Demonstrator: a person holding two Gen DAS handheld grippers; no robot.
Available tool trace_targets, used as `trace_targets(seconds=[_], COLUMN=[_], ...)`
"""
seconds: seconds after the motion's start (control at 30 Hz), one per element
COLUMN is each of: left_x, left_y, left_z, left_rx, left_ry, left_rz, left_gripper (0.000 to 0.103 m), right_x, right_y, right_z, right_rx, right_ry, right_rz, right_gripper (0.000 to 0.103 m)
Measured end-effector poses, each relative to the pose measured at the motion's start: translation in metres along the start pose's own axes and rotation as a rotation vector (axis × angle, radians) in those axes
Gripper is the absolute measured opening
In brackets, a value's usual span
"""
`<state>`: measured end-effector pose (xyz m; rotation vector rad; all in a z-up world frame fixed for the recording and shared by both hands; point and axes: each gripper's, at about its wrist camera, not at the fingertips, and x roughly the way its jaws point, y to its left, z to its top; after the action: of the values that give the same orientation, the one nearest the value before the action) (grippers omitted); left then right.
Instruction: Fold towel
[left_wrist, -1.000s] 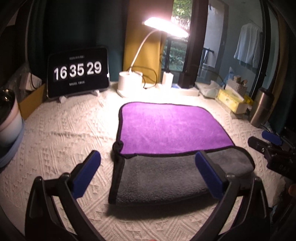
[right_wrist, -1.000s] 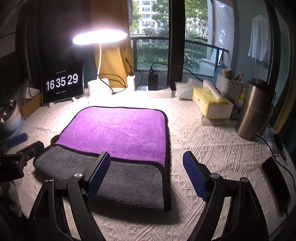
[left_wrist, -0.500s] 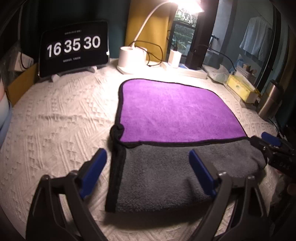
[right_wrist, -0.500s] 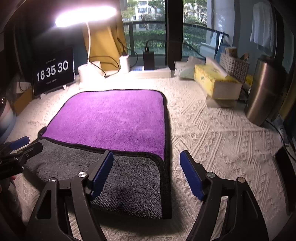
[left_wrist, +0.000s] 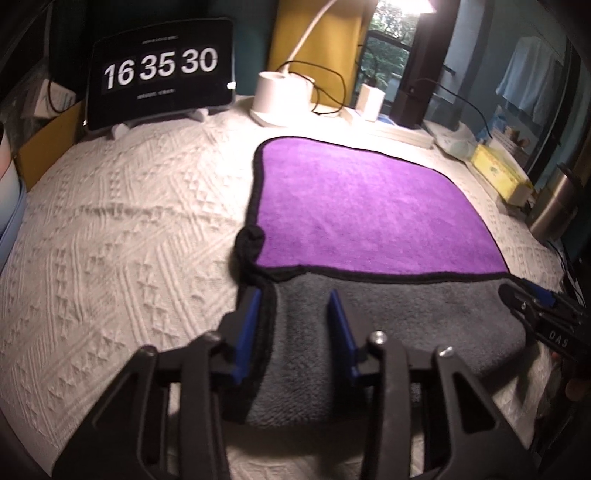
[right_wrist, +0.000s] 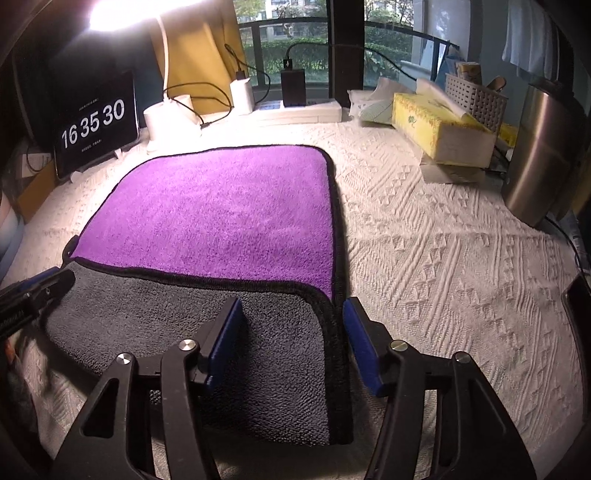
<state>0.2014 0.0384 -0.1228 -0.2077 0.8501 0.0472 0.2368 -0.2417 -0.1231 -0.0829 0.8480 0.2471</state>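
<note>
A towel (left_wrist: 362, 210), purple on one face and grey on the other with black trim, lies on the white textured cloth. Its near strip is folded over, grey side up (left_wrist: 388, 317); the towel also shows in the right wrist view (right_wrist: 221, 206). My left gripper (left_wrist: 295, 317) is low over the folded strip's left edge, jaws partly closed and straddling the black trim. My right gripper (right_wrist: 291, 332) is low over the strip's right edge, jaws likewise narrowed around the trim. Neither visibly pinches the cloth. Each gripper shows at the edge of the other's view.
A clock tablet (left_wrist: 162, 70) and a lamp base (left_wrist: 284, 92) with cables stand at the back. A yellow tissue box (right_wrist: 443, 133), a white basket (right_wrist: 476, 99) and a steel flask (right_wrist: 543, 147) stand on the right. A phone (right_wrist: 576, 306) lies at the right edge.
Both grippers have come down and forward onto the folded grey strip's two ends. Their jaws have narrowed from wide open to partly closed around the trim edges.
</note>
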Motion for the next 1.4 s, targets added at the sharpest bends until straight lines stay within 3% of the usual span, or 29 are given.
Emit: trace_targets(seconds=[0.13,0.27,0.37,0.53,0.67,1.4], left_x=[0.001,0.000,-0.002,-0.009,-0.015,-0.062], left_y=[-0.001,-0.001,-0.002,-0.004,-0.004,-0.009], left_z=[0.001,0.001,0.001,-0.001,-0.001,0.014], left_rx=[0.003,0.002,0.004,0.008,0.014,0.024], left_ry=[0.004,0.003,-0.005,-0.023,-0.041,-0.181], left_rz=[0.008,-0.009,-0.020,-0.030,-0.043,-0.053], left_gripper=[0.031,0.018,0.014,0.012,0.011,0.011], right_x=[0.000,-0.002,-0.006,-0.013,-0.016,-0.067], right_y=[0.000,0.000,0.000,-0.001,0.002,0.008], right_z=[-0.001,-0.002,-0.003,-0.006,-0.010,0.007], right_rx=[-0.003,-0.004,-0.009,-0.018,-0.041,-0.046], right_ry=[0.000,-0.011,-0.026,-0.045,-0.049,-0.238], right_rz=[-0.004,-0.009,-0.013,-0.044,-0.026,-0.038], right_gripper=[0.051,0.036,0.019,0.019,0.006,0.004])
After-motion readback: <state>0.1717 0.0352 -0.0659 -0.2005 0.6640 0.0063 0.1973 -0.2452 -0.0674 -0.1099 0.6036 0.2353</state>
